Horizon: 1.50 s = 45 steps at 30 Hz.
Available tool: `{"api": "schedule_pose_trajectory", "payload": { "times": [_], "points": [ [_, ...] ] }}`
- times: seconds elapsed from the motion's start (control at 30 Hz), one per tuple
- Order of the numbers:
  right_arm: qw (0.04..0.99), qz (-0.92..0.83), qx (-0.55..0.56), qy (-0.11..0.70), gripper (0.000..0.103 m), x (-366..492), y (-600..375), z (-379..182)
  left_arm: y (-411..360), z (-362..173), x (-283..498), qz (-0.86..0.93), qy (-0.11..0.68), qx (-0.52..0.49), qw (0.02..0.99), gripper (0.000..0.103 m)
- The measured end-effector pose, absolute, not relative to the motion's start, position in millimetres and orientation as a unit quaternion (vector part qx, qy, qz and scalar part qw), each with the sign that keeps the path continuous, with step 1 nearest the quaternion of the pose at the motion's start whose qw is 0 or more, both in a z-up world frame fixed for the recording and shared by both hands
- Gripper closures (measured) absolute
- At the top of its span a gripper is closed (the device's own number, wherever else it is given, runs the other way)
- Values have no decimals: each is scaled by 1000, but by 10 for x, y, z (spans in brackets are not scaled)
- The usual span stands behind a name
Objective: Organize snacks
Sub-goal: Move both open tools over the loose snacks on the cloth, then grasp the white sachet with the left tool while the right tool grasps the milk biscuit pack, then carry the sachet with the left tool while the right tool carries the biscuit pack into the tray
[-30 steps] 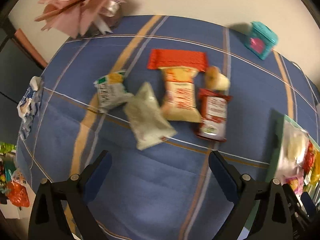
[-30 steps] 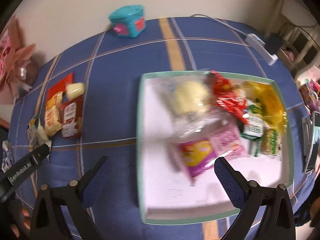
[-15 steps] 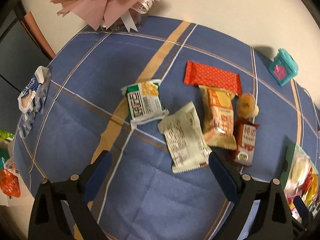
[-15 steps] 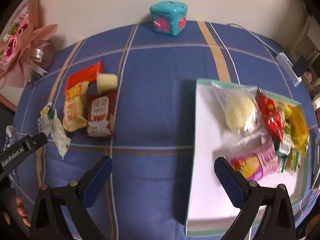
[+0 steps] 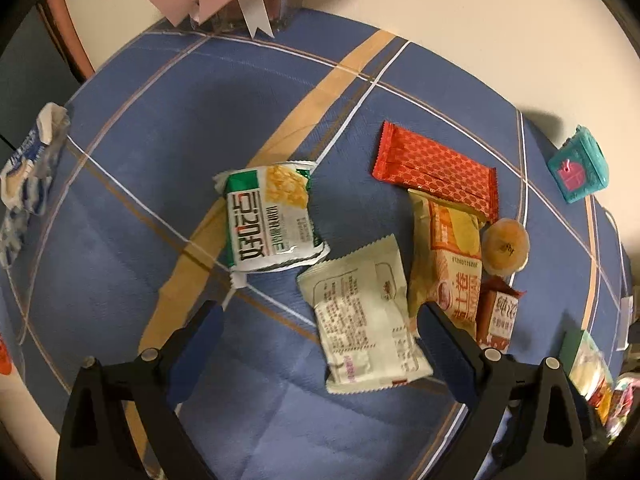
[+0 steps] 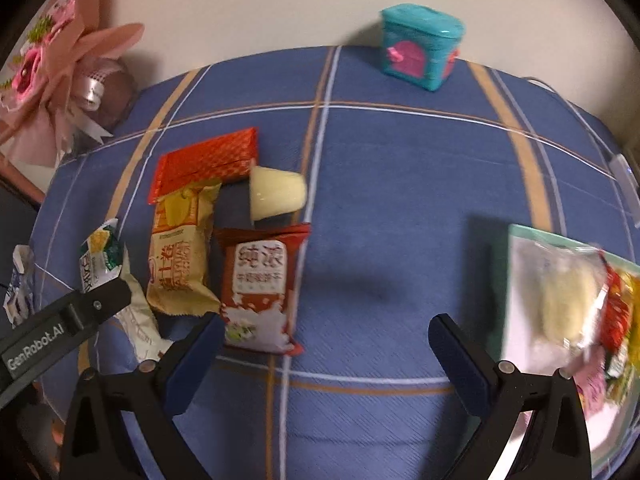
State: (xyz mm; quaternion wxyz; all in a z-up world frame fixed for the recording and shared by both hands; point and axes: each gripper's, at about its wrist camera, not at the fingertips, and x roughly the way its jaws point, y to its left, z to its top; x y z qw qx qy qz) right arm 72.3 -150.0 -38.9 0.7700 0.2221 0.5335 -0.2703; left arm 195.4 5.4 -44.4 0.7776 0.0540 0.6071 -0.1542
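**Both grippers spread over the loose snacks**

My left gripper (image 5: 320,328) hung with its jaws wide apart and nothing between them, right over the cream packet (image 5: 362,316), whose printed back faced up. Just beyond that packet's corner lay the green-and-white packet (image 5: 270,220). To the right, the yellow packet (image 5: 444,256) touched the cream one along its side, with the small brown-red packet (image 5: 498,316) and the jelly cup (image 5: 505,245) beside it. Farther off, the red wafer bar (image 5: 436,170) lay across the yellow packet's top end.

My right gripper (image 6: 326,342) was also spread and empty, above the blue checked cloth (image 6: 400,208), its left finger (image 6: 196,356) near the lower edge of the brown-red packet (image 6: 260,288). The tray (image 6: 502,280) sat at my right, already holding several wrapped snacks. At the far edge by the wall stood the teal box (image 6: 420,50) and the pink bouquet (image 6: 60,76)
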Motion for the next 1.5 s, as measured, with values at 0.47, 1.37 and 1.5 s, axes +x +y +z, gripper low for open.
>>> {"api": "schedule_pose_trajectory", "payload": {
  "times": [0.47,1.37,1.5],
  "points": [
    [770,-266,206,543,29,1015,-1473,-674,-139,-742,2086,-168,630,46,757,32],
    [769,-290,232,521,61,106,-1485,-110,-356,-353,1165,-214,612,49,760,45],
    [772,-293,234,513,61,-97,-1490,12,-399,-180,1029,-228,595,66,768,45]
  ]
}}
